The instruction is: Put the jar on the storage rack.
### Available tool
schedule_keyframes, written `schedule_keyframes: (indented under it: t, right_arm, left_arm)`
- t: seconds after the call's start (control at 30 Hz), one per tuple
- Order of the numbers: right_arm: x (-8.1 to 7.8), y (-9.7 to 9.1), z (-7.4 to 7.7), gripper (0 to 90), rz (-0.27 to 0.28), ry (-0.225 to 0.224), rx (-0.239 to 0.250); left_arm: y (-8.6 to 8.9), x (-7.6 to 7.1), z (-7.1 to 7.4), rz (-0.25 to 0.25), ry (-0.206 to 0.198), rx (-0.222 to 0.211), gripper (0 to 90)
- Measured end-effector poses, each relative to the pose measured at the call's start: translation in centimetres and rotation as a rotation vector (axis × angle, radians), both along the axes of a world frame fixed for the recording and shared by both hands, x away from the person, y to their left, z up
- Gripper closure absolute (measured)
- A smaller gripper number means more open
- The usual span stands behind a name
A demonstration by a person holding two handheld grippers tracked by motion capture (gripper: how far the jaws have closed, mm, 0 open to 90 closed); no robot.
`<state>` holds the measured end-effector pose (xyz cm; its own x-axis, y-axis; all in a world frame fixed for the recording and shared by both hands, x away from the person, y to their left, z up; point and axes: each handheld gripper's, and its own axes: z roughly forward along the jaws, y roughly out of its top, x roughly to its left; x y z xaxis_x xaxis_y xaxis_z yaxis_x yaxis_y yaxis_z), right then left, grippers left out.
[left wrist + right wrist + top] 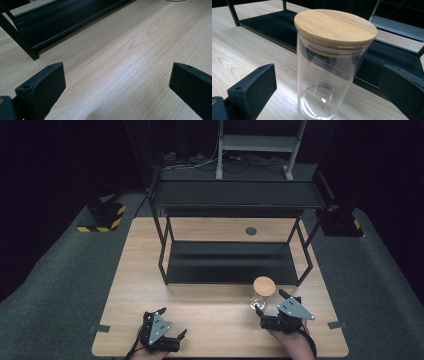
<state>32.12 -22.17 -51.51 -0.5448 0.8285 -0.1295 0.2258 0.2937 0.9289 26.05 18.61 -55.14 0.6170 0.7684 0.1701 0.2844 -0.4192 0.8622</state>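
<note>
Glass jar (pixel 329 75) is framed between the spread fingers (pixel 252 90) of the right gripper (pixel 272 312), which are seen apart on either side of it with bare desk showing in the gaps, so no contact is made yet. The jar is clear and empty, stands upright, and is closed by a round wooden lid (pixel 335 26). In the high view the jar (pixel 261 301) is found at about 5 o'clock on the desk (pixel 200 305), just in front of the right front leg of the black shelf rack (pixel 230 262), with the right gripper immediately at its 6 o'clock side.

The left gripper (pixel 170 332) is held low at about 7 o'clock on the desk, well apart from the jar. Its fingers (pixel 42 87) are likewise spread wide, and nothing but wood grain is seen between them; the rack's lower tray is seen beyond, toward 11 o'clock in the left gripper view.

The work is judged to be at its start: the approach to the jar is nearly made, but the grasp is not yet closed and the jar is not lifted. Both tiers of the rack are seen bare, so, if the jar is meant for the rack, closing, lifting and placing are all left to be done.
</note>
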Motion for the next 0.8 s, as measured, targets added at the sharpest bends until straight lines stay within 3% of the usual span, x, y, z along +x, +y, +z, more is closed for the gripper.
schedule_keyframes:
  t: [0.8]
  right_arm:
    - [1.2,0.6,-0.8,0.1,-0.017,0.009,0.038]
  left_arm:
    - [0.1,0.0,0.0,-0.005,-0.005,-0.005,0.9]
